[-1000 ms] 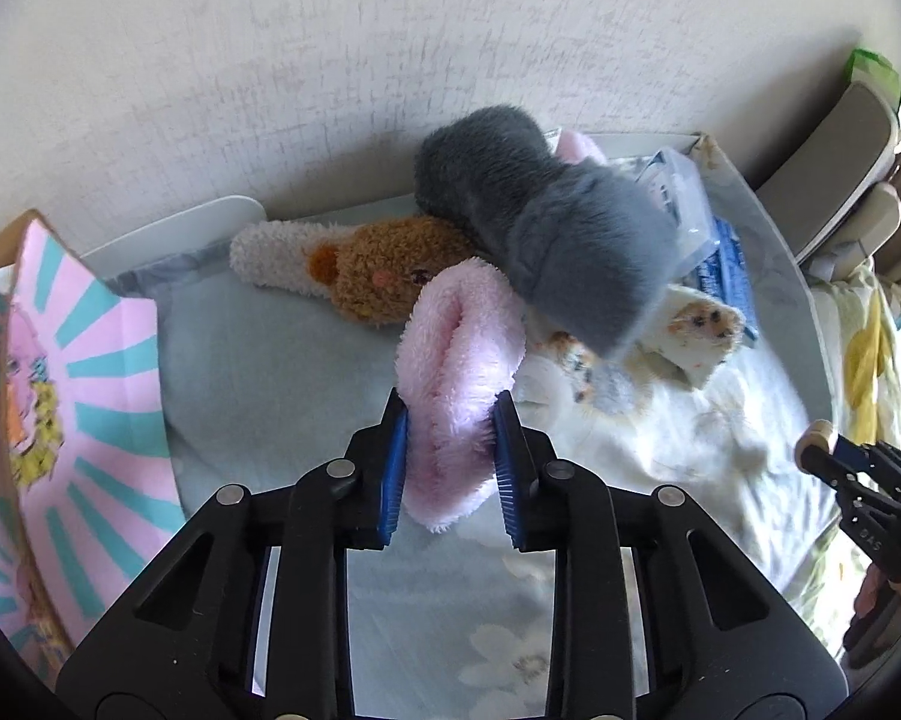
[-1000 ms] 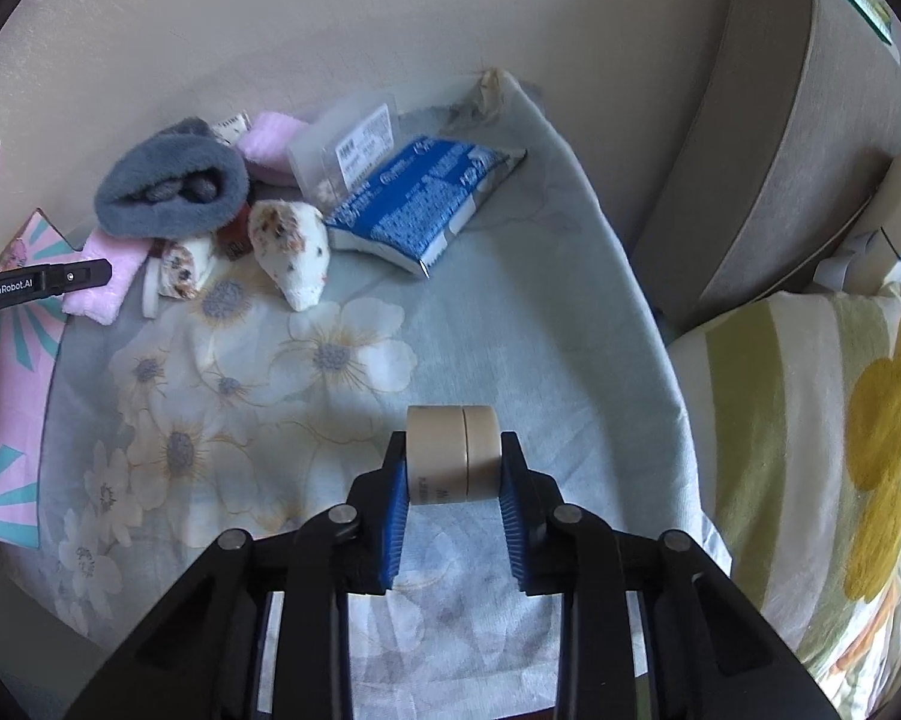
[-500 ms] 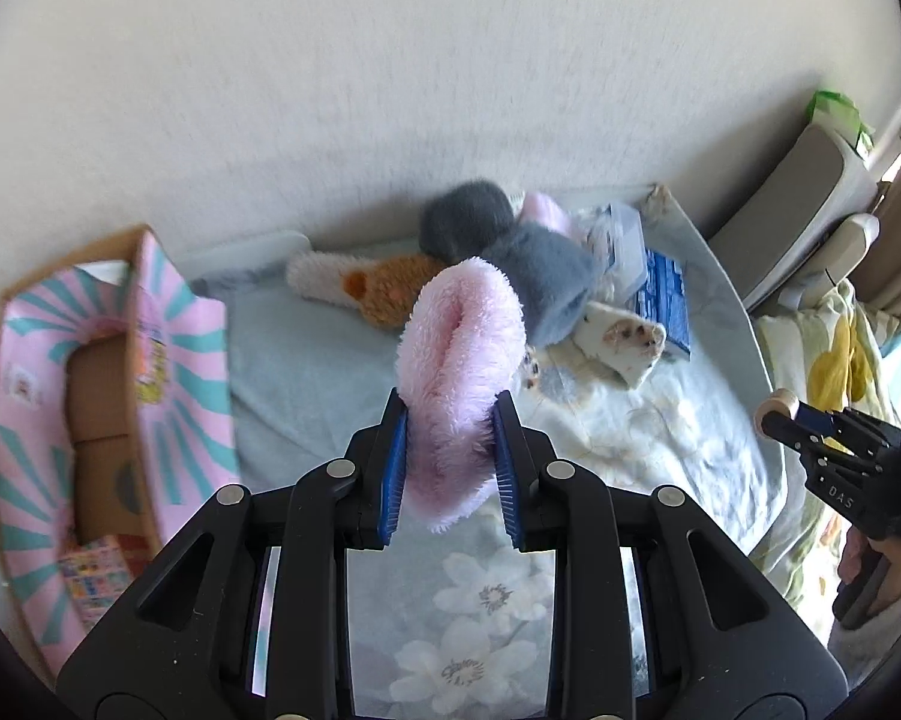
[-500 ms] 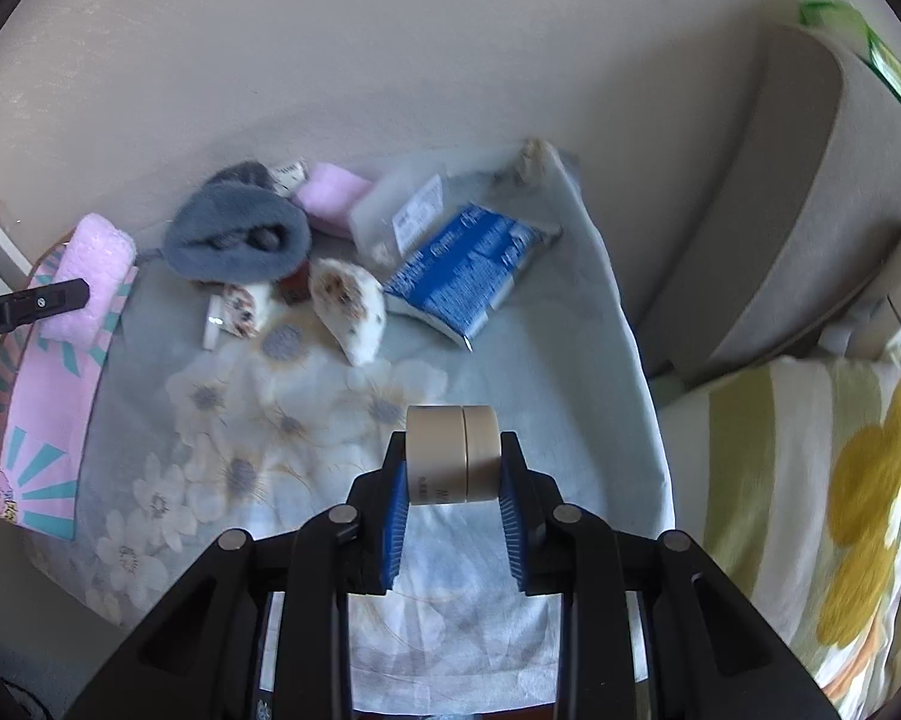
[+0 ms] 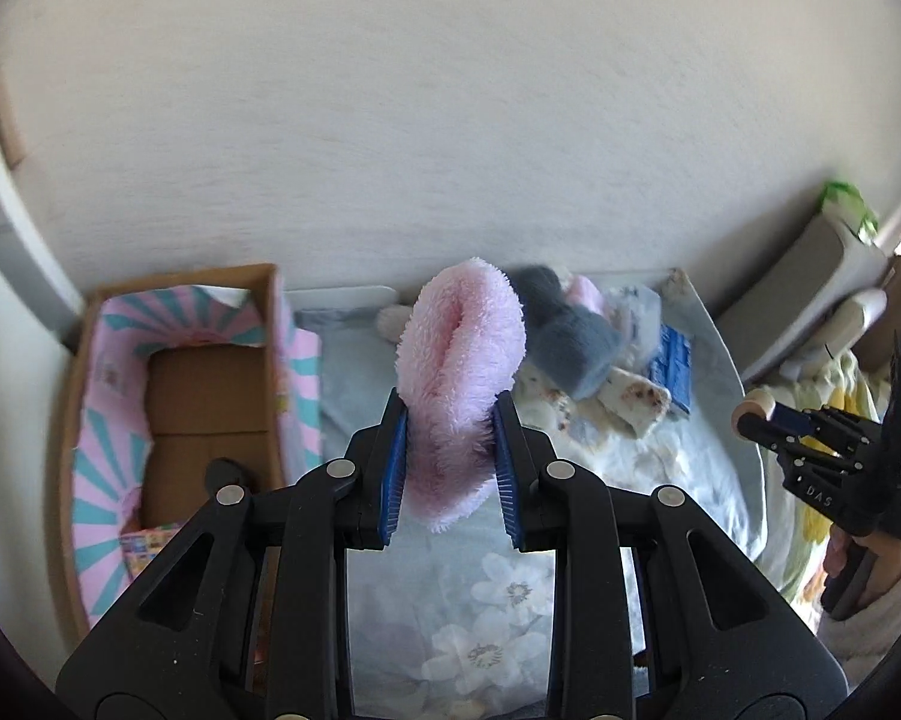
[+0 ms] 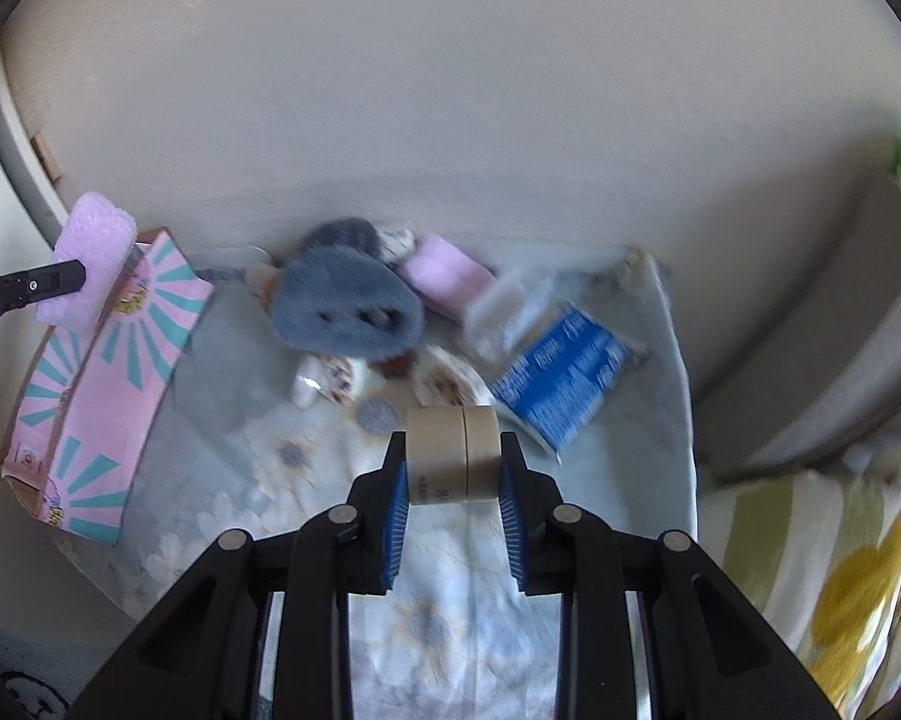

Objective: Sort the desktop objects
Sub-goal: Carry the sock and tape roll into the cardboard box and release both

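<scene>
Pink fluffy slipper (image 5: 459, 384) upright between fingers (image 5: 393, 468)

Count of things on and beside the flowered cloth (image 6: 306, 480)

We count two grippers, the left gripper (image 5: 450, 468) and the right gripper (image 6: 453, 492); one pink fluffy piece (image 5: 459, 372) at twelve o'clock of the left one; two tape rolls (image 6: 452, 456) side by side; one patterned box (image 5: 204, 384) at nine o'clock; one grey plush piece (image 6: 345, 312); one blue packet (image 6: 564, 384) at two o'clock; one pink block (image 6: 447, 276); at least two speckled pieces (image 5: 630, 405).
</scene>
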